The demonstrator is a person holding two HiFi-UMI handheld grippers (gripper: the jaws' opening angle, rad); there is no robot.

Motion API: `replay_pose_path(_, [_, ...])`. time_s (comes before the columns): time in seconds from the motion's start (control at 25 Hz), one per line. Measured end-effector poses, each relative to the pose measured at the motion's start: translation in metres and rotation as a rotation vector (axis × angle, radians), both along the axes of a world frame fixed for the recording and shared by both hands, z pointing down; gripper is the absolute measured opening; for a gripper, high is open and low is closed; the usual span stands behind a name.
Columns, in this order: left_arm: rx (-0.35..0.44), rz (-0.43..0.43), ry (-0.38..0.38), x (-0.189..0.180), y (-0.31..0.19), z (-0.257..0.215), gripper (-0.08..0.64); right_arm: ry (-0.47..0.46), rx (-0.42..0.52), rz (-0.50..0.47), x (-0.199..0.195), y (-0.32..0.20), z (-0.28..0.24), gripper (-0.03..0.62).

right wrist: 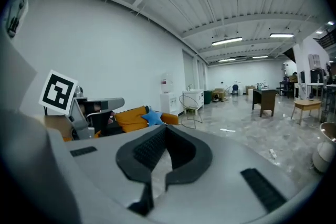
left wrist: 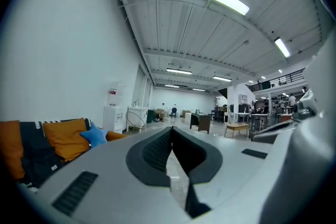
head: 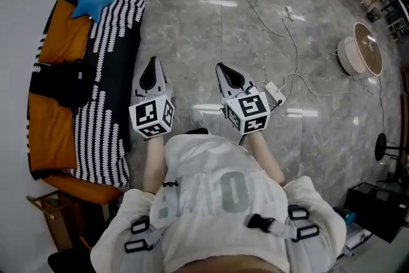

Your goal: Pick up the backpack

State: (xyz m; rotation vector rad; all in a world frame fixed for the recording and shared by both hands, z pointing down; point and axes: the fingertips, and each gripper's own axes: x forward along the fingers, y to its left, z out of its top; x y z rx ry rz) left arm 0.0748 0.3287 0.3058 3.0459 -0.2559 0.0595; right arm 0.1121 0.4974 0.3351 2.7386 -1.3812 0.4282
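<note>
A black backpack [head: 61,82] lies on the orange sofa [head: 54,131] at the left of the head view, partly on a black-and-white striped blanket [head: 112,41]. In the left gripper view it is the dark shape [left wrist: 37,161] at the lower left. My left gripper [head: 151,61] is held over the floor just right of the sofa, shut and empty, apart from the backpack. My right gripper [head: 221,66] is beside it, further right, also shut and empty. Both sets of jaws meet with nothing between them [left wrist: 171,131] [right wrist: 165,130].
A blue star cushion [head: 91,0] sits at the sofa's far end. A white cable and power strip [head: 275,92] lie on the marble floor to the right, and a round fan [head: 360,50] stands further right. A black box [head: 377,209] is at the lower right, and a wire chair [right wrist: 189,107] stands near the wall.
</note>
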Motion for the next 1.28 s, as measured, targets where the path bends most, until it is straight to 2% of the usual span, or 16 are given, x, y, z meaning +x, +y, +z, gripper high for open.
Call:
replay_pose_path(0.12, [-0.001,-0.069,0.022,0.019,-0.029,-0.006,0.020,0.013,0.012,-0.074,0.024,-0.030,-0.004,0.008])
replay_pose_path(0.24, [-0.003,-0.142,0.001,0.019,-0.054,-0.005,0.020,0.018,0.023,-0.148,0.036,-0.060,-0.007,0.008])
replay_pose_path(0.48, [-0.021,-0.327,-0.023,-0.002,-0.110,-0.008,0.020,-0.002,0.093,-0.353,0.043,-0.138,-0.021,0.008])
replay_pose_path(0.68, [-0.002,-0.475,-0.042,-0.028,-0.142,-0.011,0.020,0.014,0.087,-0.544,0.035,-0.202,-0.026,0.008])
replay_pose_path(0.76, [-0.032,-0.546,-0.040,-0.037,-0.161,-0.010,0.020,0.003,0.073,-0.632,0.033,-0.231,-0.028,0.008])
replay_pose_path(0.88, [-0.092,-0.645,-0.026,-0.050,-0.193,-0.007,0.020,0.034,0.059,-0.744,0.031,-0.277,-0.035,0.008])
replay_pose_path(1.08, [-0.096,-0.781,-0.047,-0.067,-0.230,-0.004,0.020,0.047,0.045,-0.884,0.028,-0.338,-0.039,0.008])
replay_pose_path(1.28, [-0.096,-0.926,-0.026,-0.084,-0.260,-0.008,0.020,0.036,0.040,-1.007,0.027,-0.381,-0.040,0.008])
